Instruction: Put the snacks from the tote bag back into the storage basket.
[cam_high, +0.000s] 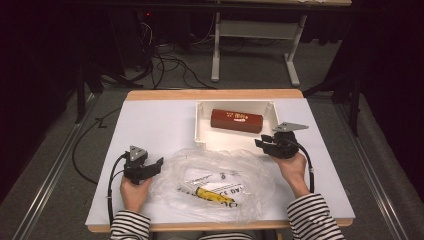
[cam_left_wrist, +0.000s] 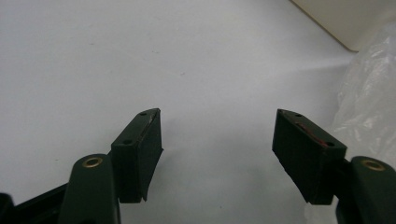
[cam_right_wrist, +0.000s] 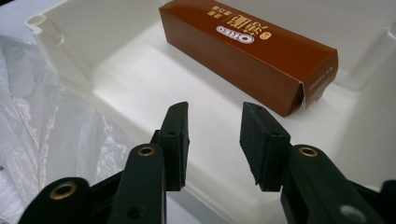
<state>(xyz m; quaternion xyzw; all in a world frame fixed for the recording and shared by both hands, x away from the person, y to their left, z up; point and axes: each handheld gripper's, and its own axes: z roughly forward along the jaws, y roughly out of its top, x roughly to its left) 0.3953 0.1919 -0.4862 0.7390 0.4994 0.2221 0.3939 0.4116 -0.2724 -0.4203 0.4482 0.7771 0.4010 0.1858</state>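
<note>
I am watching my left gripper (cam_high: 159, 163) resting at about 8 o'clock on the white worktop (cam_high: 150, 120), its jaws standing wide apart with nothing between them. The left gripper view is giving me what the high view cannot: the bare surface between the black pads (cam_left_wrist: 148, 140), and the crinkled edge of the clear plastic bag (cam_left_wrist: 369, 107) just beside the pad at 3 o'clock.

From above, the bag (cam_high: 215, 182) is lying crumpled at 6 o'clock between my two hands, with printed paper and something yellow (cam_high: 212, 194) showing through it.

The white tray (cam_high: 200, 125) is sitting at 12 o'clock, holding a brown biscuit box (cam_high: 236, 120) that is lying flat toward its far wall. My right gripper (cam_high: 264, 142) is hovering at the tray's near right corner, at about 3 o'clock, jaws partly apart and empty. The right gripper view is showing the box (cam_right_wrist: 252, 60) close up, with white lettering on its top face and a folded end flap, well clear of the pads (cam_right_wrist: 175, 140).

Beyond the worktop, grey carpet, tangled black cables (cam_high: 165, 65) and a white table frame (cam_high: 255, 45) are standing in a dim room.
</note>
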